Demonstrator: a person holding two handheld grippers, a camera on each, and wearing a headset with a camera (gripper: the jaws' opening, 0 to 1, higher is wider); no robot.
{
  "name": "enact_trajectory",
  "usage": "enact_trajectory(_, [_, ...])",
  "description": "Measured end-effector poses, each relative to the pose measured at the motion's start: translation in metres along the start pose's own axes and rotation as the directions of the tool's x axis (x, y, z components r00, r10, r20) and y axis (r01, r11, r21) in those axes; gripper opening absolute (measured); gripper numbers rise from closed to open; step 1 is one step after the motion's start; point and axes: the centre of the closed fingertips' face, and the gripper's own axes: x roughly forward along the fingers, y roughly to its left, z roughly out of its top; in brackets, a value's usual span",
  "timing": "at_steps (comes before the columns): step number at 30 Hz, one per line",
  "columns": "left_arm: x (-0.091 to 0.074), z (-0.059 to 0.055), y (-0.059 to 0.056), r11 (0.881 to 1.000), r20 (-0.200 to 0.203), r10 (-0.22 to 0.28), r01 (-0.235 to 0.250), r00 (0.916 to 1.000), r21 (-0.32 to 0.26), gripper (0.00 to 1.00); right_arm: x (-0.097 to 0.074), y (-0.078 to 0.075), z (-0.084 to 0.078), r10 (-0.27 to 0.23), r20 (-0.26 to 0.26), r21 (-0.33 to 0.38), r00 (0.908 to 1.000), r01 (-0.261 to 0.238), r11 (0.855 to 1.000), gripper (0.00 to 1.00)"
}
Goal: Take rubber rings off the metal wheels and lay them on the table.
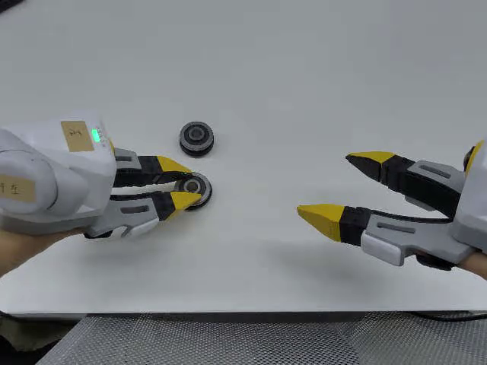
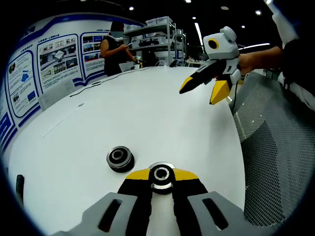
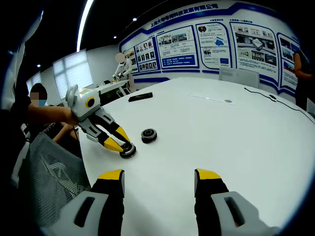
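Clamping one wheel (image 2: 162,175), the left gripper (image 1: 189,183); right gripper (image 1: 323,184) agape

The head view looks steeply down from above the near edge of the white table (image 1: 304,76), close over the left gripper (image 1: 190,185) and the right gripper (image 1: 324,184). Each gripper view sits low over the tabletop and looks along its own jaws at the other gripper, so the two face each other. All three views share the held wheel (image 1: 200,187) and the loose wheel (image 1: 197,138), which are nearest in the left gripper view.
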Motion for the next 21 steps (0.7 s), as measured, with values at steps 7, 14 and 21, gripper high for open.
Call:
enact_trajectory(7, [-0.001,-0.003,-0.001,1.0,-0.027,-0.007,0.008,0.9996,0.028,0.15,0.001,0.002,0.001,0.006,0.001,-0.001,1.0,-0.006,1.0,0.58])
enact_trajectory(14, [0.001,-0.003,-0.002,0.996,-0.074,-0.016,0.022,0.9971,0.085,0.15,0.001,0.003,0.001,0.009,0.002,-0.003,1.0,-0.009,1.0,0.58])
enact_trajectory(21, [0.001,-0.003,-0.002,0.993,-0.114,-0.009,0.023,0.9935,0.117,0.14,0.005,0.011,0.007,0.034,0.019,0.012,0.9992,-0.034,0.999,0.58])
